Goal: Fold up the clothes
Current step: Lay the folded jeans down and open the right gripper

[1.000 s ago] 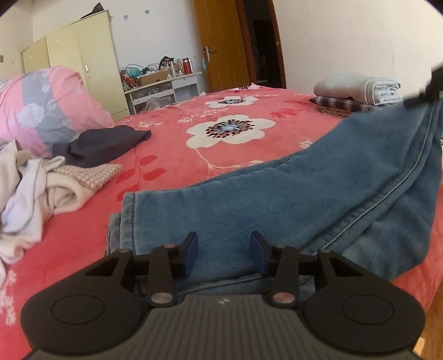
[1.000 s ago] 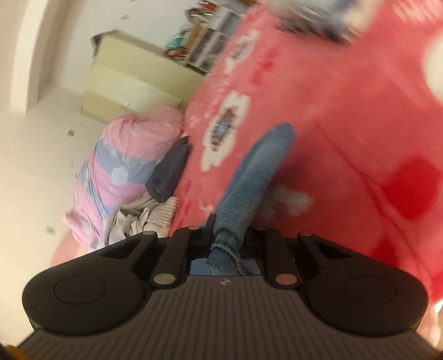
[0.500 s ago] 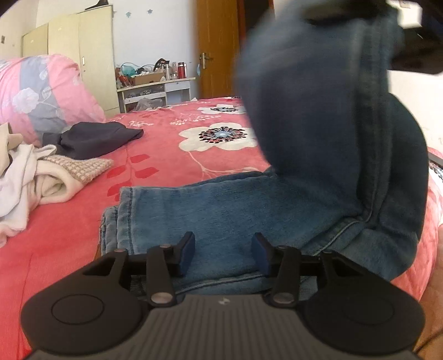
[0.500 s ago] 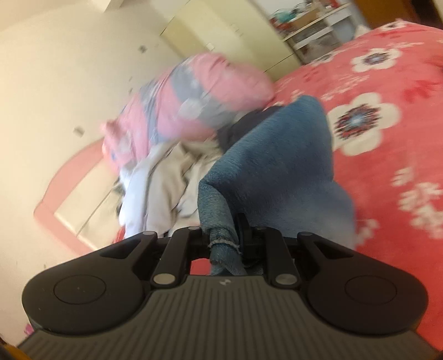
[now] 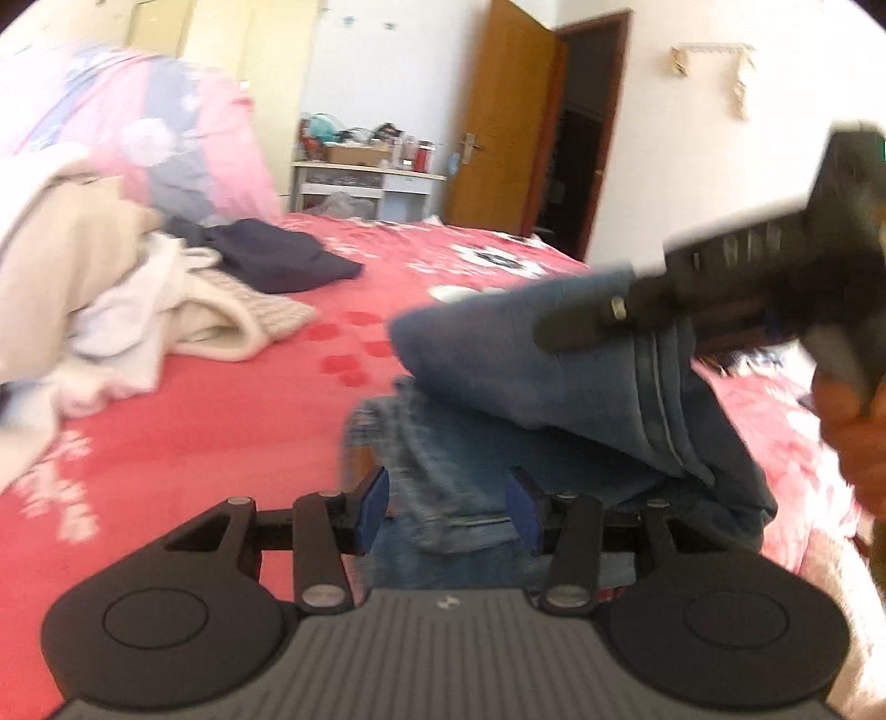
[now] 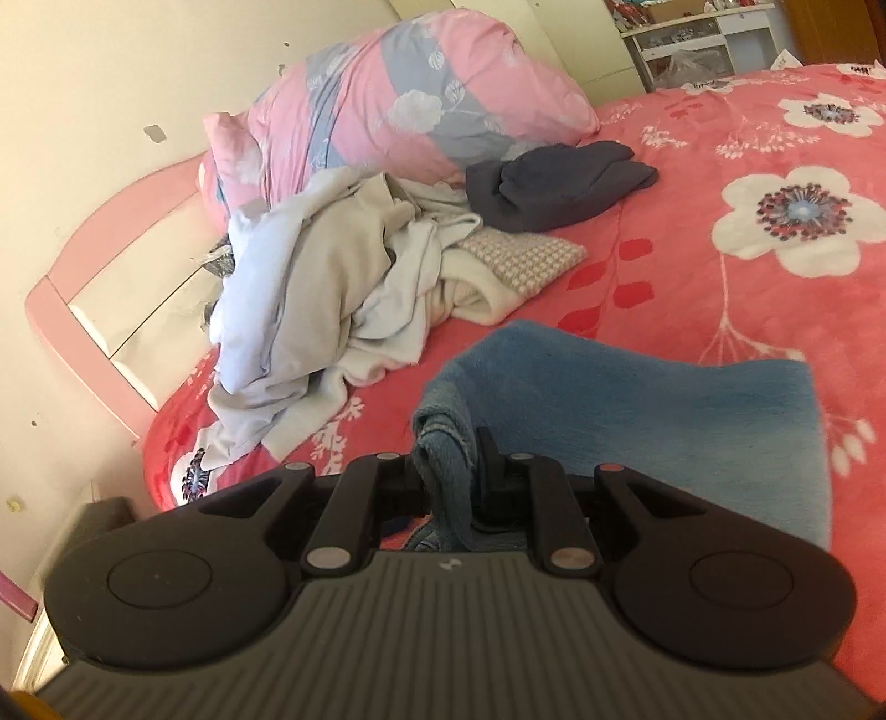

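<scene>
The jeans [image 6: 637, 410] leg has swung over, pinched in the right hand-held gripper [image 6: 470, 476].

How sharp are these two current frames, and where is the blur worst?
Left wrist view: heavy motion blur throughout, worst on the right gripper and the jeans. Right wrist view: mostly sharp, clothes pile crisp, jeans slightly soft; fisheye curving bends the bed's edge in both.

Pink pillow [image 6: 398, 88], wooden door [image 5: 498, 122].

A home bedroom; floral red bedspread [image 6: 720, 183], pink pillow [image 6: 410, 99], wardrobe [image 5: 243, 50]
</scene>
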{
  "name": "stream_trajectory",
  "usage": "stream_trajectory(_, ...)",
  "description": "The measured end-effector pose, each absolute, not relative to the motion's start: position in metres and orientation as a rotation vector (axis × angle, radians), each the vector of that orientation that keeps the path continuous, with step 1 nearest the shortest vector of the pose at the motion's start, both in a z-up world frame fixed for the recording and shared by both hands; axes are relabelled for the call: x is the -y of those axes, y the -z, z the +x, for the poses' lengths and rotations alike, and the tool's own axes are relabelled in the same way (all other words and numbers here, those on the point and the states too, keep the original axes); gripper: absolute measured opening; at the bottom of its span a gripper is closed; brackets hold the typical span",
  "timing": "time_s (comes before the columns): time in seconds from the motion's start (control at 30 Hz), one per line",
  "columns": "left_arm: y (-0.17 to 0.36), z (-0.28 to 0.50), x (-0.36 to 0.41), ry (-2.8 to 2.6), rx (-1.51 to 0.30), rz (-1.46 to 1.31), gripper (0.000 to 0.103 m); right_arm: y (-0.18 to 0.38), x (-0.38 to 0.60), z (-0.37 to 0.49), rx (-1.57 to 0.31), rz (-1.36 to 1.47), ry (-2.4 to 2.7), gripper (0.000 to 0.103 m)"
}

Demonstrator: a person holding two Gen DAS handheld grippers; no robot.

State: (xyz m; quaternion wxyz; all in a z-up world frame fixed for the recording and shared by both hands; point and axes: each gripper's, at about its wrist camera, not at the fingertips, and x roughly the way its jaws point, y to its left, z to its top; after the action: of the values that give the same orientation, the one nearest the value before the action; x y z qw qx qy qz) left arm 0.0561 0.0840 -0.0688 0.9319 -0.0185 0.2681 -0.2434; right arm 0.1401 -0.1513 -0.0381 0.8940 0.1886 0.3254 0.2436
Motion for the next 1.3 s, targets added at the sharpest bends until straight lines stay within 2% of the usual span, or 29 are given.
stream_trajectory(0.13,0.058,0.055,-0.121,0.431,-0.555,-0.118,0.048,0.046,0.125,0.140,-0.652,0.331,-0.477,0.013)
stream_trajectory(0.3,0.056,0.068,-0.154,0.383,-0.583,-0.204,0.048,0.080,0.057,0.120,-0.577,-0.024,-0.413,0.013)
stream_trajectory(0.37,0.058,0.073,-0.159,0.379,-0.600,-0.227,0.048,0.097,0.040,0.109,-0.553,-0.112,-0.399,0.021)
stream_trajectory(0.4,0.059,0.075,-0.161,0.377,-0.608,-0.238,0.048,0.103,0.032,0.101,-0.529,-0.154,-0.397,0.032)
stream_trajectory(0.43,0.060,0.077,-0.160,0.377,-0.607,-0.238,0.048,0.105,0.027,0.094,-0.499,-0.181,-0.407,0.037)
stream_trajectory(0.57,0.059,0.083,-0.152,0.385,-0.590,-0.251,0.049,0.102,0.018,0.063,-0.387,-0.205,-0.521,0.047)
stream_trajectory(0.8,0.041,0.082,-0.110,0.529,-0.516,-0.189,0.050,0.085,0.074,0.011,-0.323,-0.089,-0.626,0.045)
stream_trajectory(0.97,0.054,0.085,-0.056,0.611,-0.535,-0.027,0.050,0.070,0.154,-0.009,-0.247,0.022,-0.369,0.045)
stream_trajectory(1.03,0.068,0.088,-0.045,0.566,-0.574,0.037,0.049,0.068,0.181,-0.009,-0.250,0.059,-0.298,0.039)
stream_trajectory(1.07,0.075,0.089,-0.039,0.543,-0.594,0.069,0.043,0.067,0.192,-0.008,-0.253,0.074,-0.267,0.032)
stream_trajectory(1.1,0.082,0.091,-0.034,0.520,-0.613,0.100,0.042,0.071,0.196,-0.006,-0.268,0.072,-0.261,0.028)
stream_trajectory(1.2,0.090,0.090,-0.030,0.493,-0.621,0.120,0.043,0.109,0.191,0.009,-0.375,0.069,-0.299,0.019)
stream_trajectory(1.27,0.088,0.088,-0.029,0.478,-0.627,0.152,0.043,0.148,0.189,0.021,-0.487,0.106,-0.308,0.017)
stream_trajectory(1.3,0.086,0.087,-0.029,0.469,-0.628,0.169,0.043,0.155,0.191,0.019,-0.476,0.132,-0.315,0.017)
